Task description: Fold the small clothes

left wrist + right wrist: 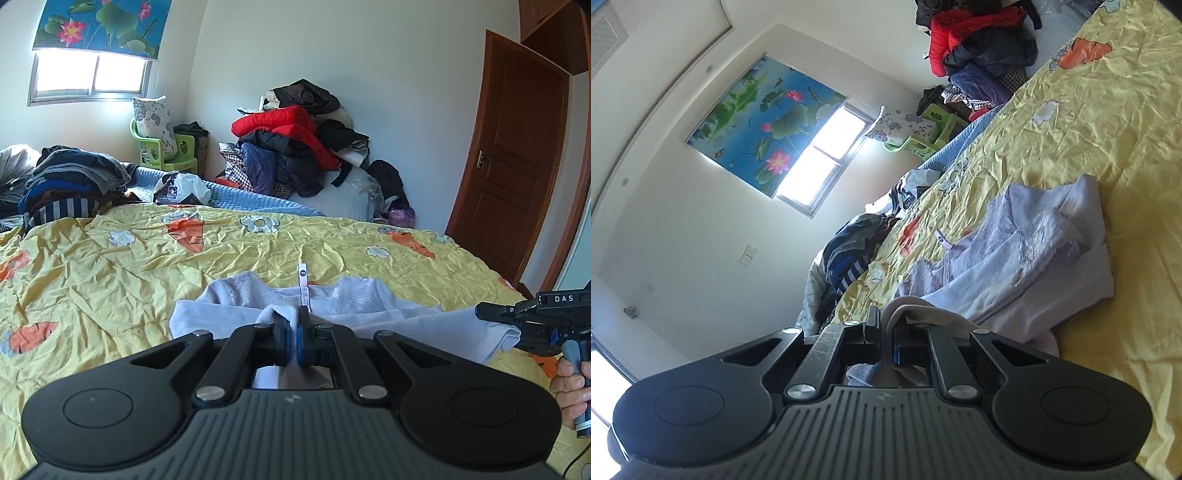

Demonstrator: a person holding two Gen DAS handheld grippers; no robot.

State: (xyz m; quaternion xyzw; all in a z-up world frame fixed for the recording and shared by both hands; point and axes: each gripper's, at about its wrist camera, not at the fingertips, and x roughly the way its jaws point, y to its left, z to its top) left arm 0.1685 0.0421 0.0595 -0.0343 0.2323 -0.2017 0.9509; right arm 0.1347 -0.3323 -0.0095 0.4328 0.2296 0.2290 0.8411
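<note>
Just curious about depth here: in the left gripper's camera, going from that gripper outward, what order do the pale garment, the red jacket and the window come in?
1. Pale garment: pinched in the left gripper.
2. Red jacket: on the pile past the bed's far edge.
3. Window: upper left, back wall.

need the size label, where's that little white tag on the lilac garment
In the left wrist view, the white tag sticks up at the lilac garment neckline, just beyond the left tool, on the yellow bedspread.
</note>
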